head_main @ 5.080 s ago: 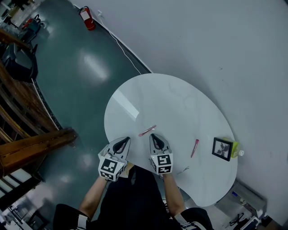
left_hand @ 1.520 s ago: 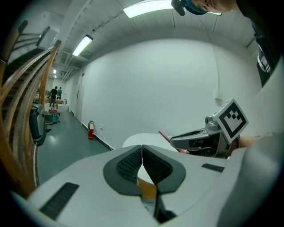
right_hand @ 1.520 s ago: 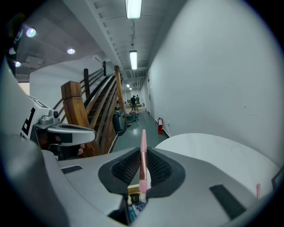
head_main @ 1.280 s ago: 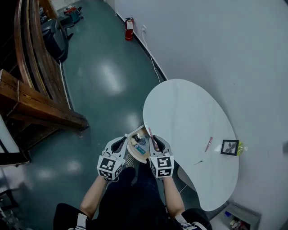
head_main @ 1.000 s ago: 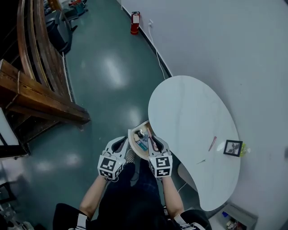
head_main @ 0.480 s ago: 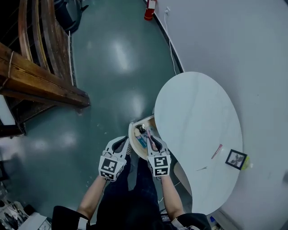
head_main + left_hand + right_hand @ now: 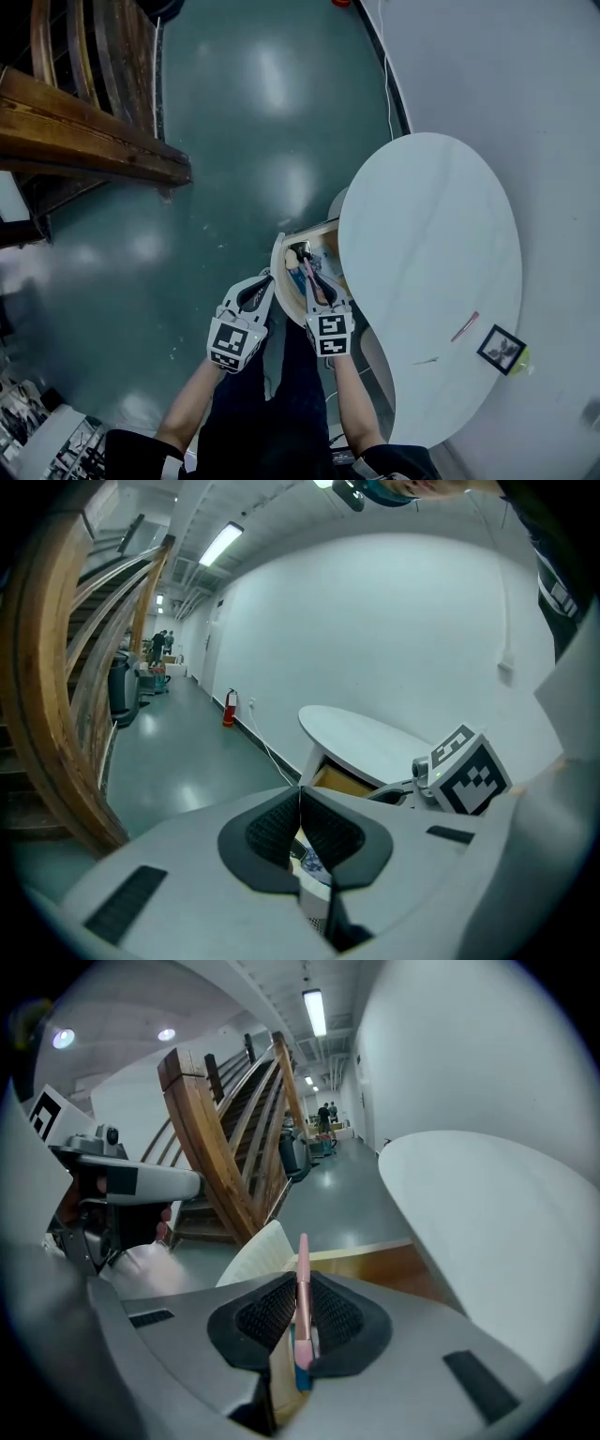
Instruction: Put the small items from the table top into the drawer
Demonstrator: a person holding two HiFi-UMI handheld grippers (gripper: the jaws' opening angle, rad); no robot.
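Looking back a few seconds, the pink pen lay free near the front edge of the surface, between the two claws. Now the pink pen [image 7: 302, 1274] is clamped in the right claw [image 7: 317, 286], with its tip sticking out beyond the pads. It hangs over the open drawer [image 7: 278, 265], which stands out from under the left edge of the surface [image 7: 431, 234]. In the last second both claws have also come lower toward the drawer. For the task this means, in my judgement, that the carry is almost finished: only the release over the drawer remains for this item. The drawer already holds some small things, but I cannot tell what they are. The work is not done, because the other pen [image 7: 465, 326] and a thin item [image 7: 427, 360], too small to name, lie toward the right edge of the surface, near a small frame [image 7: 500, 348].

The right claw points steeply down into the drawer. Its jaws are narrow and press on the pink pen from both sides, and the forearm is stretched forward from the body. The left claw [image 7: 266, 283] is beside it, at the outer side of the drawer front, and it is tilted down less steeply. Its jaws are together and nothing is between them. It seems only to wait, or maybe to steady the drawer, but I cannot see that it touches the drawer.
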